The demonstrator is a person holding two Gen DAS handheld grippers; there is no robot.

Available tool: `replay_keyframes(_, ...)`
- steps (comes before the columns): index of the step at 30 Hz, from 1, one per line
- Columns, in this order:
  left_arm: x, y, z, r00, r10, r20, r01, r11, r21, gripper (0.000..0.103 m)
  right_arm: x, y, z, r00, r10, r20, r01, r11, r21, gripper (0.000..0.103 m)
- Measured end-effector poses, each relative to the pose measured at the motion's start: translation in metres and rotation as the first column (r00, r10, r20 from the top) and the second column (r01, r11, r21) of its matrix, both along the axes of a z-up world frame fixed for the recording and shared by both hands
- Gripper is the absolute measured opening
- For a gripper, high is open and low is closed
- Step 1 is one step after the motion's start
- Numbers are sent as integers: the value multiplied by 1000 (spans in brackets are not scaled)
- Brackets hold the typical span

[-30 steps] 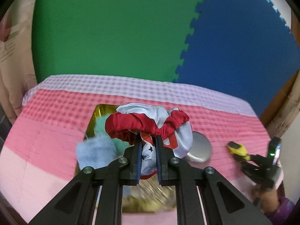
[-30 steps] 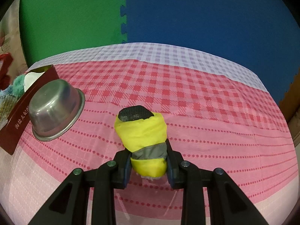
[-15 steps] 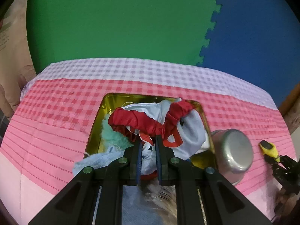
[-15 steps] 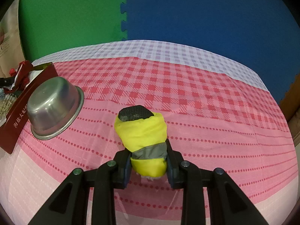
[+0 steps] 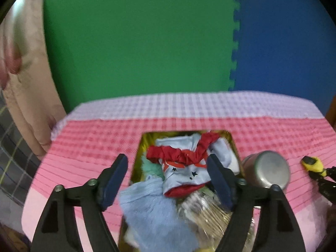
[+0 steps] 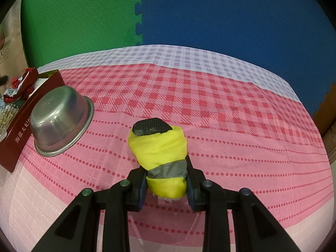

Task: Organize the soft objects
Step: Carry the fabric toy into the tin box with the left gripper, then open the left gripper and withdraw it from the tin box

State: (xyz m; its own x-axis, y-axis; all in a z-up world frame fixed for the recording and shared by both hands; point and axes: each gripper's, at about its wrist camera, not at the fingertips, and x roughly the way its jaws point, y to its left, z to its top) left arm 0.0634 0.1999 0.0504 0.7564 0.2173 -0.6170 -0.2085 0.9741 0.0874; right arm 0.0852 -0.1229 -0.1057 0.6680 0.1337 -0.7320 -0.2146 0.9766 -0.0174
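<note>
Hovering over the tin (image 5: 233,145), our left gripper (image 5: 167,183) had just sprung wide, the red-and-white garment (image 5: 184,163) lying loose inside it. Our right gripper (image 6: 166,183) pinched the yellow bootie (image 6: 161,153) mid-tablecloth (image 6: 231,113), beside the steel bowl (image 6: 58,121).

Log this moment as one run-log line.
left gripper: jaws just opened, red-and-white cloth released into gold box | right gripper: shut on yellow bootie | steel bowl: upside down beside box

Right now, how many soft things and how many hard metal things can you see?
Soft: 4 - red-trimmed pale blue garment, fluffy blue cloth, mint fuzzy cloth, yellow padded mitten
Metal: 2 - steel bowl, gold-lined tin box
Total: 6
</note>
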Motion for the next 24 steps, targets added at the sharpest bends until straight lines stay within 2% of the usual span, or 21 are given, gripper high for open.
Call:
replay_keyframes(1, -10, -1, 7, 1000, 13, 19, -13, 1000, 1, 86, 0, 0, 0, 1000, 0, 0, 0, 1000, 2, 30)
replay_keyframes(3, -32, 0, 14, 998, 47, 45, -46, 999, -17, 90, 0, -1, 0, 1000, 0, -2, 0, 1000, 10, 30)
replay_keyframes(7, -73, -4, 8, 995, 100, 24, -99, 994, -50, 90, 1, -4, 0, 1000, 0, -6, 1, 1000, 30, 30)
replay_keyframes(11, -113, -8, -11, 989, 144, -22, -145, 984, -99, 90, -2, -4, 3, 1000, 10, -6, -10, 999, 48, 30)
replay_keyframes(14, -132, -11, -21, 988, 150, -34, -154, 981, -122, 92, -10, 0, 18, 999, 32, -13, -30, 989, 143, 30)
replay_keyframes(17, -142, -15, -28, 987, 152, -45, -157, 979, -129, 92, -20, 24, 48, 993, 114, 30, -118, 970, 211, 30)
replay_keyframes(20, -143, -13, -29, 988, 152, -30, -155, 976, -150, 93, -29, 63, 79, 973, 221, 61, -229, 935, 272, 30)
replay_keyframes(24, -147, 0, -35, 986, 165, -34, -169, 959, -226, 96, -27, 130, 92, 934, 356, 32, -346, 878, 330, 30)
